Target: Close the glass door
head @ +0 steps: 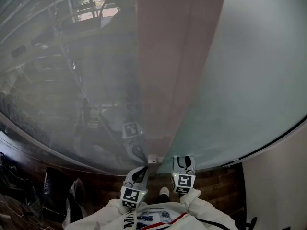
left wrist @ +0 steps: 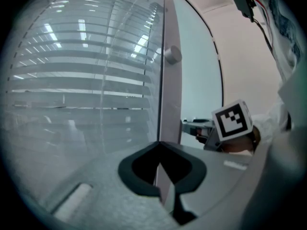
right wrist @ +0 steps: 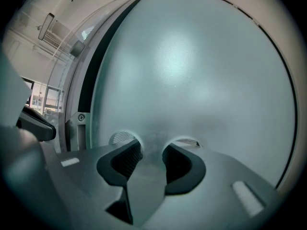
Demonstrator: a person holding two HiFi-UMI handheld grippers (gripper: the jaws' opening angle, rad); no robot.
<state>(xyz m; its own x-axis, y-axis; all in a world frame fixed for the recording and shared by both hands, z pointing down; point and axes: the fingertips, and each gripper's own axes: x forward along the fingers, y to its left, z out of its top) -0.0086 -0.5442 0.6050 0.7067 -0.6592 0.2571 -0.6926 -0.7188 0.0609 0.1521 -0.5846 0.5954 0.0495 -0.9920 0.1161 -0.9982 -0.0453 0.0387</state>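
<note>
**Desk:** What fills your screens?

**Operator:** Mostly the glass door (head: 249, 80). Its frosted pane takes the right half of my head view and nearly all of the right gripper view. Left of it I see a clear pane (head: 72, 80) full of reflections, and a pink upright strip (head: 175, 56) runs between the two. A wooden floor (head: 216, 178) shows below.

**Desk:** And the grippers?

**Operator:** Both sit low in my head view, one on either side of the strip's lower end. My right gripper (right wrist: 152, 147) has its jaws released, with a fair gap between the ribbed pads and nothing inside. The tips are right up against the frosted pane, so the door lies straight ahead of them, not between them.

**Desk:** The left one?

**Operator:** My left gripper (left wrist: 160, 145) is clenched, and the pads meet at their tips. That meeting point sits on the seam where the clear pane joins the strip. I see nothing thick in the jaws. Whether a thin edge is nipped there, I can't make out. The frosted door stands off to their right.

**Desk:** Anything small?

**Operator:** A round knob (left wrist: 172, 54) on the strip above the left jaws, and a screwed bracket (right wrist: 80, 120) by the door's left edge.
</note>
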